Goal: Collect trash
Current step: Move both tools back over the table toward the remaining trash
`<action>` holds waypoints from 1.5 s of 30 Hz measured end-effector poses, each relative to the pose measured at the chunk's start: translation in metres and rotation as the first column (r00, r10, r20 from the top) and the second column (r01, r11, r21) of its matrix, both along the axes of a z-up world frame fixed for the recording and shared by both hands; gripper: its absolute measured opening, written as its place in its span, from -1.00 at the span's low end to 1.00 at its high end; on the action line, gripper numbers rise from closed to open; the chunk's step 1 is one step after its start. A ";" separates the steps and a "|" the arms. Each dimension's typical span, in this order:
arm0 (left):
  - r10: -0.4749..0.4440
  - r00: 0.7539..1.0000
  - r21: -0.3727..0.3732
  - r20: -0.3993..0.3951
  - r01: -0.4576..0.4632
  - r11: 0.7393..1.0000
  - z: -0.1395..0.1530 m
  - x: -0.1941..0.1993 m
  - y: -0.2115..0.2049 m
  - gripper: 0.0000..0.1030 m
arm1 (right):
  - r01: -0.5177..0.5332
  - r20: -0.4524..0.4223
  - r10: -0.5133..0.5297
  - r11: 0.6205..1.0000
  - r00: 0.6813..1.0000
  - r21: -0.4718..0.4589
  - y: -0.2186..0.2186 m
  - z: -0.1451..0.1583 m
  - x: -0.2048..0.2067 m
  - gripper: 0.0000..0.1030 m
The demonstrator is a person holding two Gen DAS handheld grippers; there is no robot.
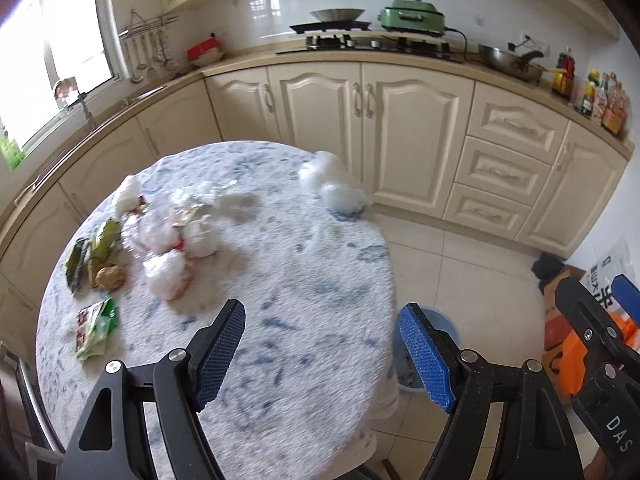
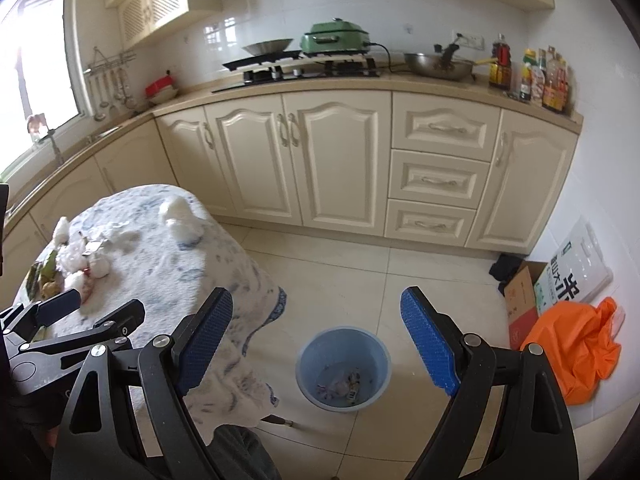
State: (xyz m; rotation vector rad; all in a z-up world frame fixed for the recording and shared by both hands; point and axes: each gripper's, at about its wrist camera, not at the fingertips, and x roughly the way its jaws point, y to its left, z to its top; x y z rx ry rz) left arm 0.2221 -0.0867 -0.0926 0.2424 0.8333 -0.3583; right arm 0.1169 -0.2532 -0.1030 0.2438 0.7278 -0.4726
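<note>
Crumpled white tissues and wrappers (image 1: 168,236) lie heaped at the desk's (image 1: 288,280) nine o'clock, green packets (image 1: 96,328) nearer; white wads (image 1: 332,184) sit at one o'clock. The blue bin (image 2: 343,368) stands upright on the floor, litter inside.

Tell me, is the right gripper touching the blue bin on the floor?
Apart. The right wrist view shows the right gripper open and empty, with the blue bin on the floor well below it.

surface (image 1: 304,280): soft cloth cover, matt, blue-flecked
trash (image 1: 168,240): crumpled white tissue, crinkly glossy wrappers
bin (image 2: 343,364): smooth blue plastic
gripper pads (image 2: 430,344): rough, blue, knurled
floor (image 2: 340,272): glossy tiles
bag (image 2: 572,344): shiny orange plastic
wok (image 2: 438,65): bright metal
</note>
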 end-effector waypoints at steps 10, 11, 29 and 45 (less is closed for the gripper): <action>0.135 0.990 -0.022 0.025 -0.135 0.991 0.013 -0.028 0.075 0.58 | -0.154 0.022 0.154 0.988 0.988 -0.004 0.062 0.005 0.009 0.71; 0.150 0.988 -0.027 0.026 -0.150 0.988 0.014 -0.030 0.083 0.60 | -0.173 0.024 0.173 0.985 0.985 -0.003 0.068 0.006 0.011 0.71; 0.485 0.873 -0.019 -0.048 -0.486 0.874 -0.001 0.009 0.194 0.86 | -0.420 -0.042 0.423 0.905 0.905 0.059 0.149 -0.025 0.084 0.71; 0.534 0.810 0.001 -0.243 -0.551 0.835 -0.059 0.135 0.221 0.89 | -0.451 -0.151 0.465 0.885 0.872 0.119 0.165 -0.062 0.160 0.71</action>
